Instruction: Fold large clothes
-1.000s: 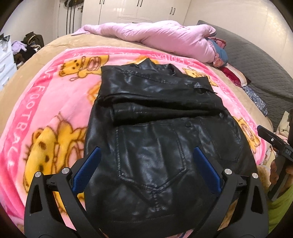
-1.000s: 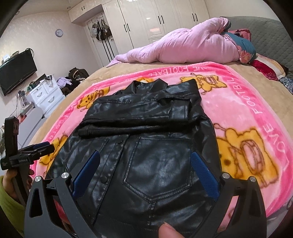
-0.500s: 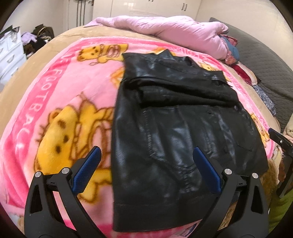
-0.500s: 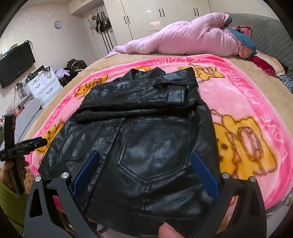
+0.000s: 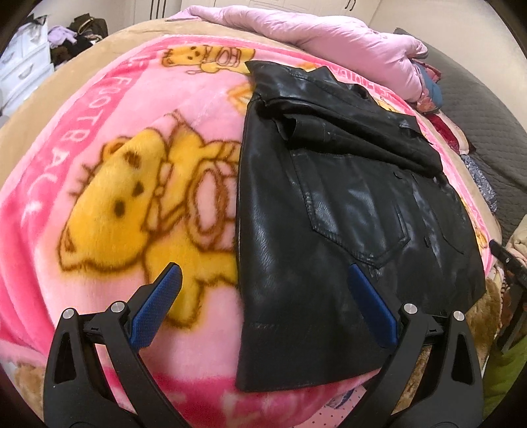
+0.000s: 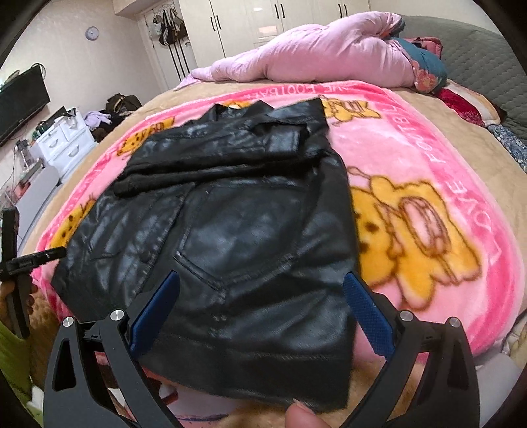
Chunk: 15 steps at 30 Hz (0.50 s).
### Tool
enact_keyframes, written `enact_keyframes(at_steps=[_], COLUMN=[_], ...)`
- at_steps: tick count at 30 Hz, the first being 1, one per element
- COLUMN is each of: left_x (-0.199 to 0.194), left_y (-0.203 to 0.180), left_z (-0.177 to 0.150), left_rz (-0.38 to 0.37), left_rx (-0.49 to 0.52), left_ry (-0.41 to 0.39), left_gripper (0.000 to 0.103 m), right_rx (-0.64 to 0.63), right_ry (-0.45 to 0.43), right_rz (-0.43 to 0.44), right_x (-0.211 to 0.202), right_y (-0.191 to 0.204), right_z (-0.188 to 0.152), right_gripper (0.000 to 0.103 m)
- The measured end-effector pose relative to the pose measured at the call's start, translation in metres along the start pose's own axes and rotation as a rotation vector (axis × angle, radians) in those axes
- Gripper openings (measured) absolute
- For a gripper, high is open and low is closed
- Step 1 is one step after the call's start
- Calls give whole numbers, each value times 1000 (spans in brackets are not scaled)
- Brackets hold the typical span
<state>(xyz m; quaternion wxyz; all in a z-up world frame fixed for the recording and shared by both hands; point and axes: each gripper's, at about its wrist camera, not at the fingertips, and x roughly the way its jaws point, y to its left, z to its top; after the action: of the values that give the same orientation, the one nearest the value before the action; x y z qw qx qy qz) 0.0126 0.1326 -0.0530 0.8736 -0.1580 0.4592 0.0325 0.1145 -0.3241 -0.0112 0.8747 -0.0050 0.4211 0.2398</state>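
Note:
A black leather jacket [image 5: 332,210] lies flat on a pink cartoon-bear blanket [image 5: 125,164], its sleeves folded across the chest. In the right wrist view the jacket [image 6: 237,230] fills the middle, hem toward me. My left gripper [image 5: 263,283] hangs open over the jacket's left hem corner and the blanket, holding nothing. My right gripper [image 6: 260,289] is open above the jacket's lower hem, empty. A fingertip [image 6: 304,414] shows at the bottom edge. The left gripper's body [image 6: 19,263] appears at the far left of the right wrist view.
A pink duvet [image 6: 313,56] is bunched at the far end of the bed, beside a grey quilt [image 5: 487,131]. White wardrobes [image 6: 263,23], a white drawer unit [image 6: 66,141] and a wall television [image 6: 19,105] stand beyond the bed.
Both grippers drew back toward the jacket's hem. The left one shifted left, so the hem corner and more blanket sit between its fingers. The jacket has not moved.

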Motion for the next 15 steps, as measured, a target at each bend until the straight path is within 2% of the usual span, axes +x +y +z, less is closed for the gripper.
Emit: enact_keyframes(at_steps=[9, 15], left_x=[5, 12], left_y=[-4, -19], left_z=[-16, -27], left_rz=[-100, -136], left_rx=[0, 81], left_ry=[48, 84], left_gripper=[94, 94], right_rx=[60, 41], right_ry=[60, 104], right_rz=[10, 36], right_x=[-1, -1], right_y=[-25, -27], right_z=[-24, -33], right_gripper=[99, 99])
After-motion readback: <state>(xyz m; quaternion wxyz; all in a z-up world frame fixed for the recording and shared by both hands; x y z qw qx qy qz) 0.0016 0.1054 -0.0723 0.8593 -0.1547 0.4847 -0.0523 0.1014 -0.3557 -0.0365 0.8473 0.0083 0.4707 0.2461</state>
